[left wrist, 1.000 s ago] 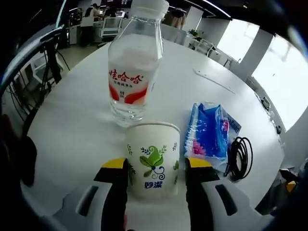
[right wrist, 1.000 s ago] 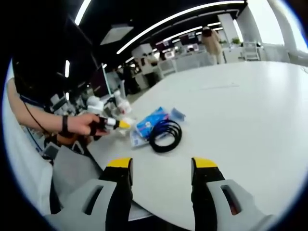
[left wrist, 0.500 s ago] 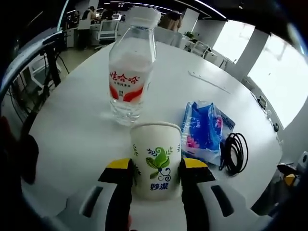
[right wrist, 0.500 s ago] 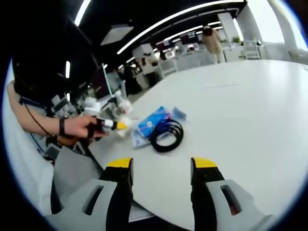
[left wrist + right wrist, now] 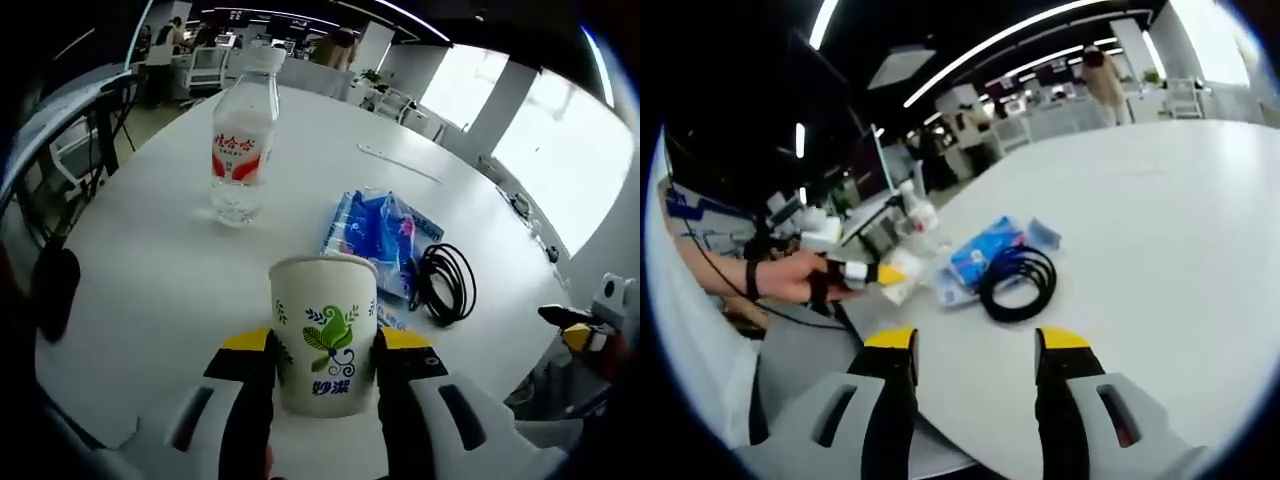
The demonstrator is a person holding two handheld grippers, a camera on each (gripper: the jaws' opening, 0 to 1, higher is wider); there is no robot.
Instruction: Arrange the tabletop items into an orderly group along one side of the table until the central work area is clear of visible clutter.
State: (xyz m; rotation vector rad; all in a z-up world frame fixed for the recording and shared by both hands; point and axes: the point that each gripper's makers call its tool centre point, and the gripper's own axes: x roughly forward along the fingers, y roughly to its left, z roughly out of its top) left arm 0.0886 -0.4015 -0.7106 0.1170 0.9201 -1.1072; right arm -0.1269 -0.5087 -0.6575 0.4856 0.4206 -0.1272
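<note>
In the left gripper view, a paper cup (image 5: 322,335) printed with a green leaf is clamped between the jaws of the left gripper (image 5: 323,345), which press against both its sides. Beyond it on the white table (image 5: 150,260), a blue tissue pack (image 5: 375,232) is seen touching a coiled black cable (image 5: 445,285), and a water bottle (image 5: 240,145) stands upright farther off, well apart. In the right gripper view, the right gripper (image 5: 975,345) is held wide with nothing between its jaws, above the table edge near the cable.
</note>
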